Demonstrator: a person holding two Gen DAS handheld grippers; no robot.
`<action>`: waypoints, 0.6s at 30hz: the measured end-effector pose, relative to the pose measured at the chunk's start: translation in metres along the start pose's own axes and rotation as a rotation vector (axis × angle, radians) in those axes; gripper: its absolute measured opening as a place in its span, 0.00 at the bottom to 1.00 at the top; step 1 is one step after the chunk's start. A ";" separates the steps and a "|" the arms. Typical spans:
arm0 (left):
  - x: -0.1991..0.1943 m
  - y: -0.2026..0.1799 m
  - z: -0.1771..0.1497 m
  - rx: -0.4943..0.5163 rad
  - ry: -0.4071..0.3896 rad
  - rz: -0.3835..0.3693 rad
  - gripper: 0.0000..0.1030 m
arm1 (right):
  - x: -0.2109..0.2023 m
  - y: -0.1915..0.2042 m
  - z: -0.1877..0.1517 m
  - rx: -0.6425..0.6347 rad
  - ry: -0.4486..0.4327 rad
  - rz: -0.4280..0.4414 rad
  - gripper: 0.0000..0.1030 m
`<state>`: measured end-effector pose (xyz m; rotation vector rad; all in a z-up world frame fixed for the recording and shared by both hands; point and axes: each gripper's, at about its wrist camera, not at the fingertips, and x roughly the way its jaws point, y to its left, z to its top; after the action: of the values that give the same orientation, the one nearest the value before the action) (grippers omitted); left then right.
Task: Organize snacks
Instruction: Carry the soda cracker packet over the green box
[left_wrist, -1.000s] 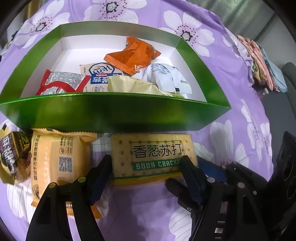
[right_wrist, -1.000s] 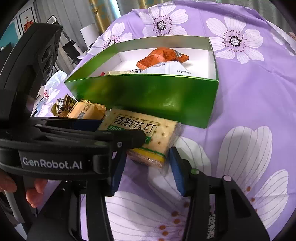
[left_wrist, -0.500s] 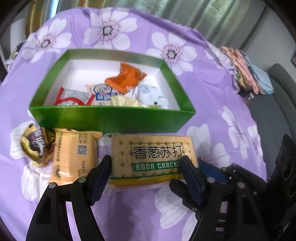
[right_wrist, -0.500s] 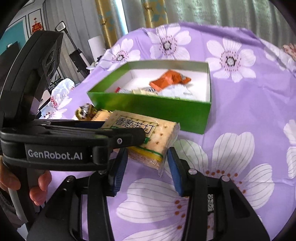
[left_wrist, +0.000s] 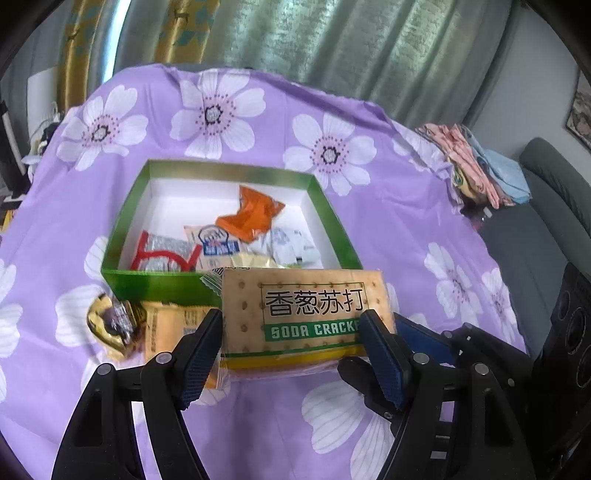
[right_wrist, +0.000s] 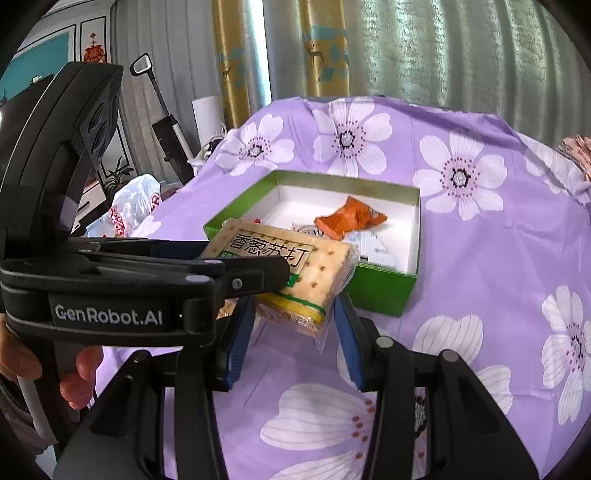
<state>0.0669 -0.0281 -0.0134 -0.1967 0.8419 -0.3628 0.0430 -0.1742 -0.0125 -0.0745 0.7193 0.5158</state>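
I have the cracker pack (left_wrist: 306, 317) pinched across its width in the left tongs (left_wrist: 291, 343) and by its end in the right tongs (right_wrist: 295, 332), above the green box's (left_wrist: 122, 225) near wall. If the hands drift apart, the wrapper may tear or slip.

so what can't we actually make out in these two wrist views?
- Soda cracker pack: last letters of its label, left wrist view, covered by a finger of the left hand-held gripper.
- Yellow snack packet: near end hidden by that gripper's other finger.
- Snacks at the green box's near wall: right wrist view, blocked by the pack.
- Right hand-held gripper: pad contact with the pack unclear.
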 end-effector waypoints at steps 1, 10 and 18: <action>0.000 0.001 0.003 0.000 -0.006 0.000 0.73 | 0.000 0.000 0.003 -0.003 -0.006 -0.001 0.44; 0.006 0.007 0.026 0.017 -0.031 0.018 0.73 | 0.013 -0.005 0.024 -0.003 -0.031 0.000 0.44; 0.030 0.020 0.054 0.017 -0.013 0.028 0.73 | 0.038 -0.019 0.045 0.013 -0.029 0.017 0.44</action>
<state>0.1309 -0.0203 -0.0049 -0.1715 0.8283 -0.3419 0.1035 -0.1634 -0.0053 -0.0492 0.6953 0.5275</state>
